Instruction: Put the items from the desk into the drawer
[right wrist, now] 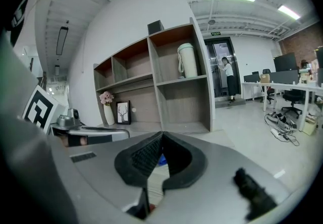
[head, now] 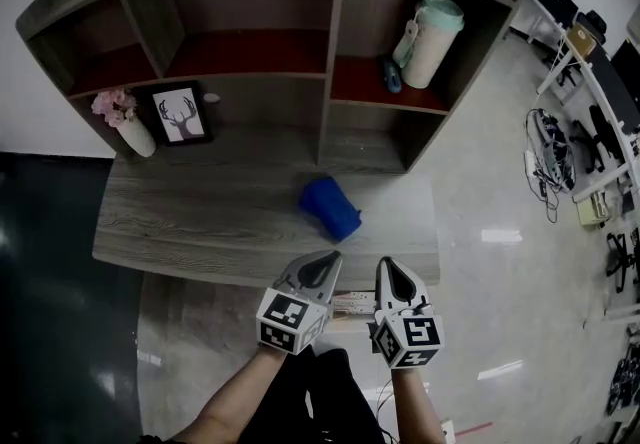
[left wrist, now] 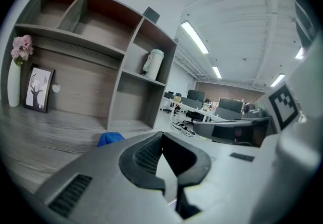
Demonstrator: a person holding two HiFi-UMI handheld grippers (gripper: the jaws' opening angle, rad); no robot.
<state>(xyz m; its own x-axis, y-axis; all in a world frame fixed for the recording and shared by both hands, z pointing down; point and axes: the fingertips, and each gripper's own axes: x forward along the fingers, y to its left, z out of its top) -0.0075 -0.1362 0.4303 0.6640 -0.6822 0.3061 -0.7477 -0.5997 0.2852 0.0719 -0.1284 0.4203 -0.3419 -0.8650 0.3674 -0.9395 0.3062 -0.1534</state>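
Note:
A crumpled blue pouch lies on the grey wooden desk, near its front right part. Both grippers hover side by side just in front of the desk's front edge, a short way from the pouch. My left gripper is shut with nothing held; in the left gripper view its tips meet, and the pouch shows to their left. My right gripper is also shut and empty, tips together. A pale strip shows under the desk edge between the grippers; I cannot tell whether it is the drawer.
A shelf unit stands on the back of the desk. At its left are a white vase with pink flowers and a framed deer picture. A pale jug stands in the right compartment. Office desks and cables lie off to the right.

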